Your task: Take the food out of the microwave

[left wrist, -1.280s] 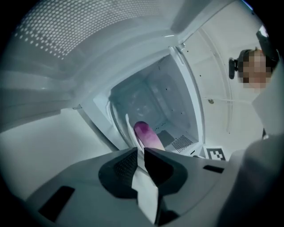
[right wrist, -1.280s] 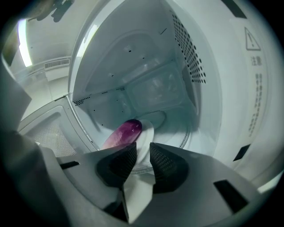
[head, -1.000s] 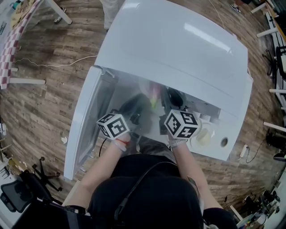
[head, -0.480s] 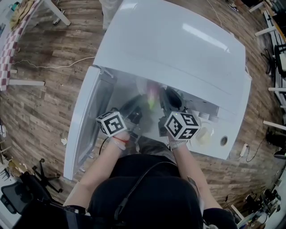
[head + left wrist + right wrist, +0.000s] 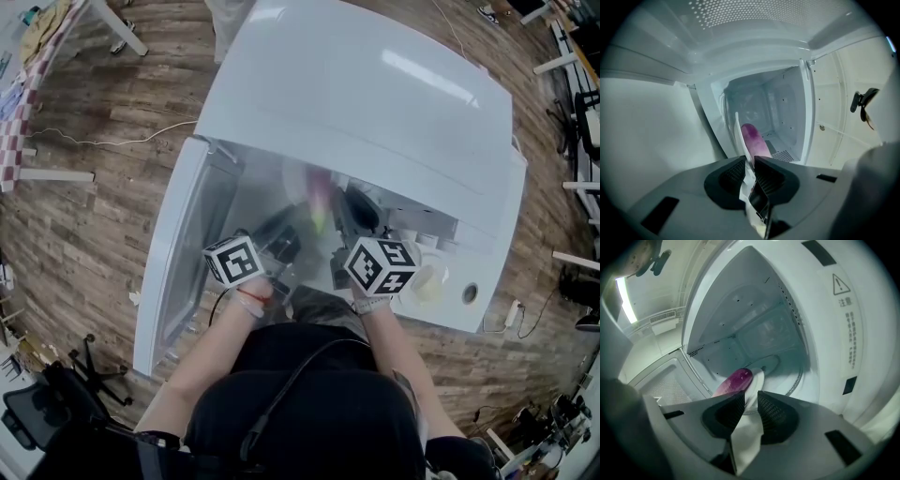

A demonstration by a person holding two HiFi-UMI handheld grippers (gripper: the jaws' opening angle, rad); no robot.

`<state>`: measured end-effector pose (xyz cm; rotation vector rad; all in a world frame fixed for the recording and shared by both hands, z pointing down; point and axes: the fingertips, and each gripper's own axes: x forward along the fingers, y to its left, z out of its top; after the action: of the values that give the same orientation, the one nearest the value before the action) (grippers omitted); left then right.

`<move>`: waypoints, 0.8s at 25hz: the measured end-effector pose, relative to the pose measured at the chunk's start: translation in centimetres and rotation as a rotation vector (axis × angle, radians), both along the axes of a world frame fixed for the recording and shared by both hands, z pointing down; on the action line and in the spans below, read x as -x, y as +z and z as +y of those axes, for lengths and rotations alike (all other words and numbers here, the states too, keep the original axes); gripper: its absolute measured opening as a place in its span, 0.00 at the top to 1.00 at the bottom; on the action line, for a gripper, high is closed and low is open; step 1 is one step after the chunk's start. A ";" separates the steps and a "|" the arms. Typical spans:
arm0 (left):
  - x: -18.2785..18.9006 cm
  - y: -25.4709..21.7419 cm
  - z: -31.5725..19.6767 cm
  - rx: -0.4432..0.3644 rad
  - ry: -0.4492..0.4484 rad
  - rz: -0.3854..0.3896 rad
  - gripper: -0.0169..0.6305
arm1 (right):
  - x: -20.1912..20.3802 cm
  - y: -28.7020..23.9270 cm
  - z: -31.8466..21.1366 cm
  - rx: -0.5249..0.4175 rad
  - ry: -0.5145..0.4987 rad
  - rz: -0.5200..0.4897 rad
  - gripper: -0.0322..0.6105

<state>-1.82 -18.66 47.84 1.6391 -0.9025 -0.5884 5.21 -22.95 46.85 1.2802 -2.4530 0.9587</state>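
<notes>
Little has changed: our left gripper (image 5: 750,161) and right gripper (image 5: 750,397) jaws still clamp the plate (image 5: 757,380) rim, so the purple food (image 5: 736,379) isn't yet out of the microwave (image 5: 375,112).

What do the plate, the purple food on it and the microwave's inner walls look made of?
Plate: likely glazed ceramic or hard plastic, white, thin smooth rim. Purple food: glossy skin, maybe an eggplant, possibly a plastic replica. Inner walls: white painted metal, judging by punched vent holes.

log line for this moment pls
left gripper: shut on plate | right gripper: shut on plate | purple food: on plate | plate: in open microwave
</notes>
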 end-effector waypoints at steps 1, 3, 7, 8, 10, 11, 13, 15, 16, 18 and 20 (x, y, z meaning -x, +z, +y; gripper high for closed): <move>0.0 0.1 0.1 0.005 -0.001 0.006 0.87 | 0.0 0.1 0.1 0.002 0.001 0.000 0.79; 0.0 0.1 0.3 0.015 -0.001 0.027 0.88 | -0.1 0.2 0.4 0.007 0.001 0.001 0.79; 0.0 0.3 1.0 0.039 -0.008 0.088 0.90 | -0.2 0.3 1.0 0.013 -0.003 -0.001 0.79; 0.0 0.5 1.3 0.054 -0.019 0.110 0.90 | -0.2 0.3 1.1 0.013 -0.005 -0.004 0.79; 0.1 0.7 1.7 0.083 -0.042 0.156 0.91 | 0.0 0.3 1.3 0.014 -0.010 -0.009 0.79; 0.1 0.7 1.8 0.085 -0.050 0.173 0.91 | 0.1 0.3 1.4 0.014 -0.011 -0.010 0.79; 0.2 0.6 2.0 0.081 -0.059 0.199 0.91 | 0.2 0.3 1.5 0.013 -0.013 -0.008 0.79; 0.3 0.5 2.2 0.081 -0.061 0.210 0.91 | 0.3 0.3 1.7 0.010 -0.010 0.001 0.79; 0.4 0.5 2.2 0.081 -0.061 0.211 0.91 | 0.2 0.2 1.8 0.008 -0.003 0.004 0.79; 0.4 0.3 2.3 0.077 -0.060 0.220 0.92 | -0.1 0.0 2.0 0.005 0.019 0.002 0.79; 0.4 0.2 2.4 0.077 -0.060 0.230 0.92 | -0.5 -0.1 2.2 0.013 0.040 -0.007 0.79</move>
<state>-2.25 -16.29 48.01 1.4454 -0.7966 -0.7576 5.72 -20.79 46.73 1.3293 -2.4309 0.9888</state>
